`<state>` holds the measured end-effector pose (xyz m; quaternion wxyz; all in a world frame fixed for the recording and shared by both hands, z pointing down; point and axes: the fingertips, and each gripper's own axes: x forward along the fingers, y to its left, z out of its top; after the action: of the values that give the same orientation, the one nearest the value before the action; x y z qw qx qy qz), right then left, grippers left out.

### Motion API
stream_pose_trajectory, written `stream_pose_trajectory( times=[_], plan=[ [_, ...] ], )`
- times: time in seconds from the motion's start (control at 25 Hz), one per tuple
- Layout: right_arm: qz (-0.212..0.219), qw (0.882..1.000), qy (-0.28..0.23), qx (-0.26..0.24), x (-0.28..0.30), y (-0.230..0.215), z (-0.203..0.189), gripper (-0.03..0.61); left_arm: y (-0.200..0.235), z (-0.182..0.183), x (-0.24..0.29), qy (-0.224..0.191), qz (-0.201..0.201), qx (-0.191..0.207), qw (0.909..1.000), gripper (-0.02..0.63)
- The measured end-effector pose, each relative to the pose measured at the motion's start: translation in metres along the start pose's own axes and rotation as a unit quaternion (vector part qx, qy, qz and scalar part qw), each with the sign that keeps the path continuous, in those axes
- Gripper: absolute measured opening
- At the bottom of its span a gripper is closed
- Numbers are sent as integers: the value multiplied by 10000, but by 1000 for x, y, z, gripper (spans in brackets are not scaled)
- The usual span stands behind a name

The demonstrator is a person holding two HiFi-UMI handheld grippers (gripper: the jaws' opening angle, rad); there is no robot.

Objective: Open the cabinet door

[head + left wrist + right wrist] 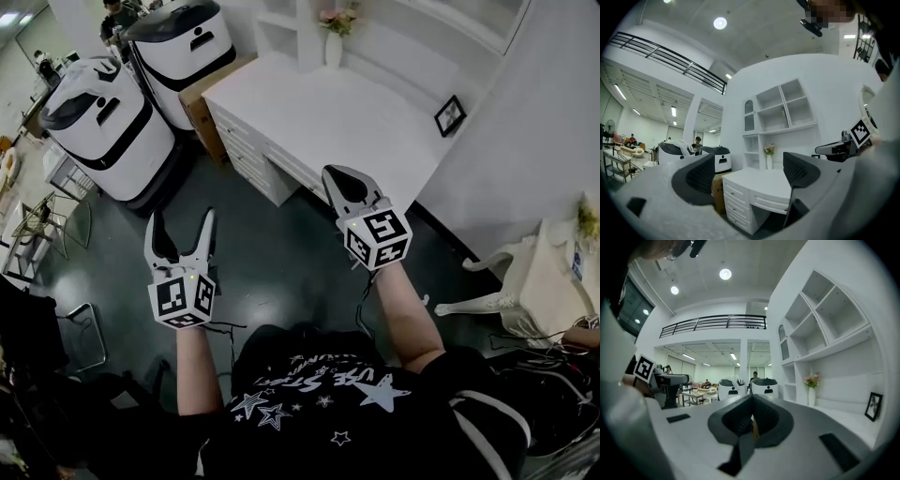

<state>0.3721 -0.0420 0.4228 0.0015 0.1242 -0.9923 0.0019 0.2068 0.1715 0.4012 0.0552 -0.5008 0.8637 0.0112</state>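
Both held level, pointing forward: left gripper (183, 223), jaws wide apart, empty; right gripper (343, 181), jaws closed, empty, near tabletop (347, 112).

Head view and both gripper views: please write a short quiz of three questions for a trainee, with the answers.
1. True or false: the left claw is open, with nothing between its jaws.
2. What stands at the back of the white wooden desk? A) a white vase with pink flowers B) a red kettle C) a laptop
3. Fill in: the right claw is ____.
Key: 1 true; 2 A; 3 shut.
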Motion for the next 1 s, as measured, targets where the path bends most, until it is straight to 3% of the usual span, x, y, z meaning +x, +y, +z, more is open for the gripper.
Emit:
stream_pose_trajectory(
  times=[0.24, 0.48, 0.76, 1.0],
  plan=[
    [46, 9999, 55, 82, 32, -22, -15, 6, -1, -23, 40, 240, -135, 60, 9996, 465],
    [-334, 9994, -4, 99, 72, -52, -17, 6, 19, -42, 93, 259, -416, -9, 9988, 468],
    [-879, 9961, 36, 32, 158, -74, -12, 6, 80, -59, 186, 244, -877, -121, 9958, 472],
    [-1285, 9916, -72, -105, 255, -84, 19, 6, 151, -54, 275, 151, -1193, -137, 9927, 472]
  ],
)
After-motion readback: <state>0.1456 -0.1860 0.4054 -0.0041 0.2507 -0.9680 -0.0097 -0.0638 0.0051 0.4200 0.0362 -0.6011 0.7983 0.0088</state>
